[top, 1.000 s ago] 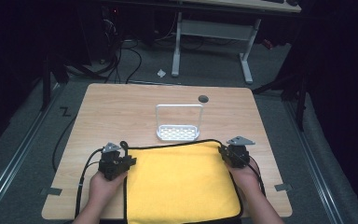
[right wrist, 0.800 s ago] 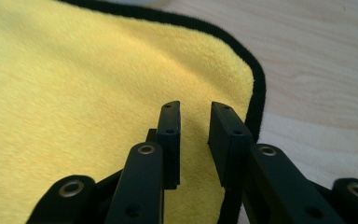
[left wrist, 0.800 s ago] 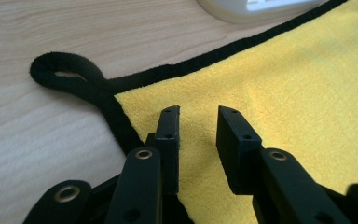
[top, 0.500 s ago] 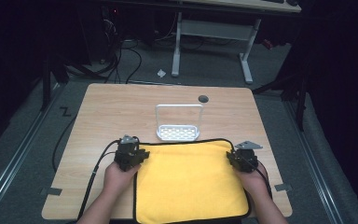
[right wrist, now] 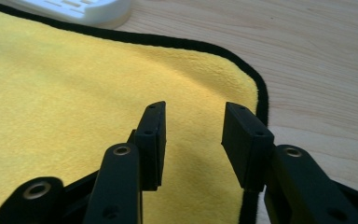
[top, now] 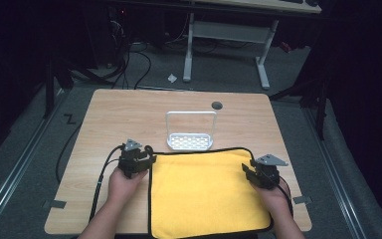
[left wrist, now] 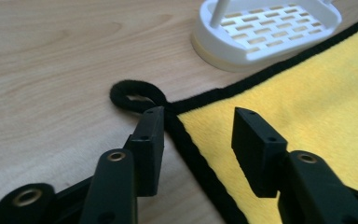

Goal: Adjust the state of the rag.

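Both far corners of cloth released; jaws just opened, nothing pinched.

L gripper (left wrist: 198, 128) spread astride black-hemmed corner by hang loop (left wrist: 133, 95); R gripper (right wrist: 193, 123) spread above far-right corner. Yellow cloth (top: 206, 191) flat on table (top: 129, 109), far hem touching white rack (top: 190, 141), likely laid square for folding.

no readable text or labels anywhere.
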Motion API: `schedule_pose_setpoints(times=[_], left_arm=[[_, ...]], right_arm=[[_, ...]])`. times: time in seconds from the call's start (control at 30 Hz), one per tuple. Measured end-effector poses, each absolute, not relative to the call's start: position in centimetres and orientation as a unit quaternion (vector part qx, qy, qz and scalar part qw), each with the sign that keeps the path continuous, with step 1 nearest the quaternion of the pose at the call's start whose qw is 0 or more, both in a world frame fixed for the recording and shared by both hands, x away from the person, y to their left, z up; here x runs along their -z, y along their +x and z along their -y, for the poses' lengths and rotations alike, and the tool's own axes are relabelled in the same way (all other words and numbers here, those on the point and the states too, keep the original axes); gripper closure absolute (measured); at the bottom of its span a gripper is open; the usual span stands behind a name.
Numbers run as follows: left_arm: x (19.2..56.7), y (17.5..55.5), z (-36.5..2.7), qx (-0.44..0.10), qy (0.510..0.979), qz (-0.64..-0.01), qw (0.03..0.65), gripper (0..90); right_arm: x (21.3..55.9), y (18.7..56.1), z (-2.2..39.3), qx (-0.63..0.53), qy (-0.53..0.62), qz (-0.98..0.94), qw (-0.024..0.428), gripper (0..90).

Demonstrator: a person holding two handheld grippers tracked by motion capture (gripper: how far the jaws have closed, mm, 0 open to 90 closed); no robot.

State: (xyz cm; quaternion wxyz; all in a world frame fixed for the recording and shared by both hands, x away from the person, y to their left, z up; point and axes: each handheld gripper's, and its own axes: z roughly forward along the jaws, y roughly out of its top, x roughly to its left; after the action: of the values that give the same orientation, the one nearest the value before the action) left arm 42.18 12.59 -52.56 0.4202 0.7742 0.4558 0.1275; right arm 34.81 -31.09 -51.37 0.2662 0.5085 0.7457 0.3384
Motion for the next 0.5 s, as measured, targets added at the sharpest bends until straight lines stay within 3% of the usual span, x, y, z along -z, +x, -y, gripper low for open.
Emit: schedule_pose_setpoints(times=[0.33, 0.43, 0.5], left_arm=[[53.2, 43.2, -10.7, -0.154, 0.802, -0.434, 0.380, 41.5], [53.2, 42.9, -9.8, -0.169, 0.813, -0.419, 0.366, 44.8], [53.1, 42.7, -9.6, -0.168, 0.815, -0.415, 0.368, 52.8]], right_arm=[[51.2, 34.0, 29.8, -0.347, 0.496, -0.755, 0.253, 57.1], [51.1, 33.7, 29.2, -0.349, 0.489, -0.759, 0.252, 56.4], [50.9, 33.3, 28.7, -0.350, 0.485, -0.761, 0.252, 55.8]])
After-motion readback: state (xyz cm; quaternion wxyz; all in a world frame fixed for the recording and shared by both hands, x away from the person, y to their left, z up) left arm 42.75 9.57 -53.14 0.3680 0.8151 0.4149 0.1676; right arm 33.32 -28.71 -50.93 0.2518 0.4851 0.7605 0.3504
